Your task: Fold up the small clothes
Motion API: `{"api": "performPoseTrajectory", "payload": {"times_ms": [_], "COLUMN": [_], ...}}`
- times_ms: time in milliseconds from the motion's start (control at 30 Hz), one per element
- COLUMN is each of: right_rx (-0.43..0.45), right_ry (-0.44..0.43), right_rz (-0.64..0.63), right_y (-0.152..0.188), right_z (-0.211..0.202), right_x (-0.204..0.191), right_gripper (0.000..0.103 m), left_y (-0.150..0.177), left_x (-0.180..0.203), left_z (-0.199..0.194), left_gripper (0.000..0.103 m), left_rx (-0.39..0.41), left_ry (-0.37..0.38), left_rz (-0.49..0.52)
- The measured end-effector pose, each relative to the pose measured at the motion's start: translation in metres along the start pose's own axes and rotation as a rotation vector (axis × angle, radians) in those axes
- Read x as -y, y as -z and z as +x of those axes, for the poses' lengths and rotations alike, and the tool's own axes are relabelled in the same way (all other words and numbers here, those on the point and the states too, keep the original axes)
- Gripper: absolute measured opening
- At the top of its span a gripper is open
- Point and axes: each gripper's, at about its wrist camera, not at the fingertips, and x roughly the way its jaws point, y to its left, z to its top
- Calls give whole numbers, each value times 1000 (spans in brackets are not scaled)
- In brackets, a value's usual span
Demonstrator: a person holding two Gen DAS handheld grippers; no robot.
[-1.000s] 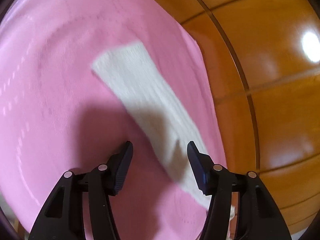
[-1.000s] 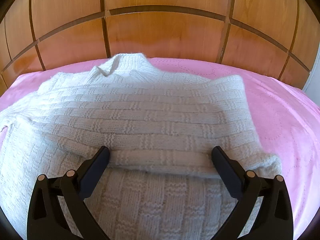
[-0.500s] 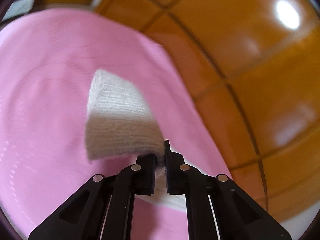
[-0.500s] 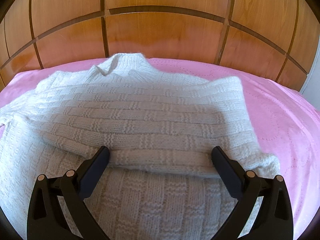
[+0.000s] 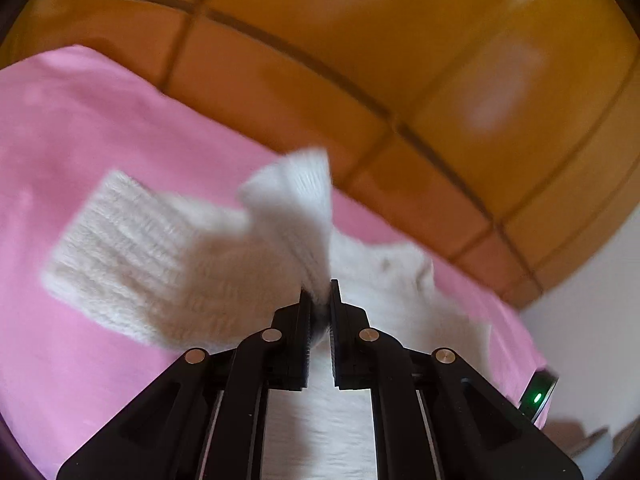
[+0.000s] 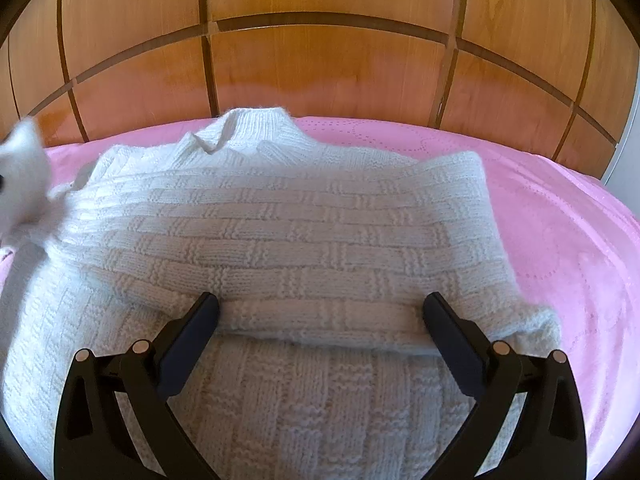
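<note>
A glossy orange-brown wooden panelled headboard (image 6: 320,68) is rising behind the pink quilted bedspread (image 6: 560,232). The white basket-weave knitted sweater (image 6: 280,232) is lying ahead of the right gripper (image 6: 320,308), fingers spread apart. The left gripper (image 5: 319,300) is clamping the ribbed sleeve (image 5: 160,256), now lifted higher than half a second ago.

This is a home bedroom. A bed (image 6: 560,240) covered in a pink quilted spread runs up to a glossy wooden headboard (image 6: 320,68) of grooved square panels along its far edge, with a white wall (image 5: 592,280) beside it.
</note>
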Motion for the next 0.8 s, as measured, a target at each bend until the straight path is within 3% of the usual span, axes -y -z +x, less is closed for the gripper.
{"api": "performPoseTrajectory", "payload": {"times_ms": [33, 67, 100, 167, 400, 467, 533, 667, 800], "right_rx": [1, 2, 3, 4, -3, 2, 0, -84, -171], "right_ry": [-3, -6, -10, -15, -26, -49, -156, -502, -602], "right_rz": [3, 4, 6, 10, 23, 15, 48, 98, 83], "right_y": [0, 0, 0, 0, -3, -7, -13, -29, -41], "right_z": [0, 0, 0, 0, -5, -10, -18, -20, 0], "right_x": [0, 1, 2, 3, 2, -2, -10, -51, -101], "right_gripper": [101, 101, 101, 101, 101, 96, 93, 75, 67], "left_y": [7, 9, 15, 28, 71, 81, 89, 100, 105], "left_x": [8, 10, 14, 16, 14, 7, -1, -12, -12], "left_z": [8, 13, 15, 10, -14, -17, -13, -9, -9], "left_gripper": [7, 15, 33, 51, 51, 51, 51, 52, 59], "left_rx": [-24, -36, -51, -53, -4, -2, -23, -10, 3], "left_ry": [-9, -16, -18, -14, -123, -141, -145, -149, -135], "left_rz": [27, 44, 70, 91, 188, 196, 185, 181, 207]}}
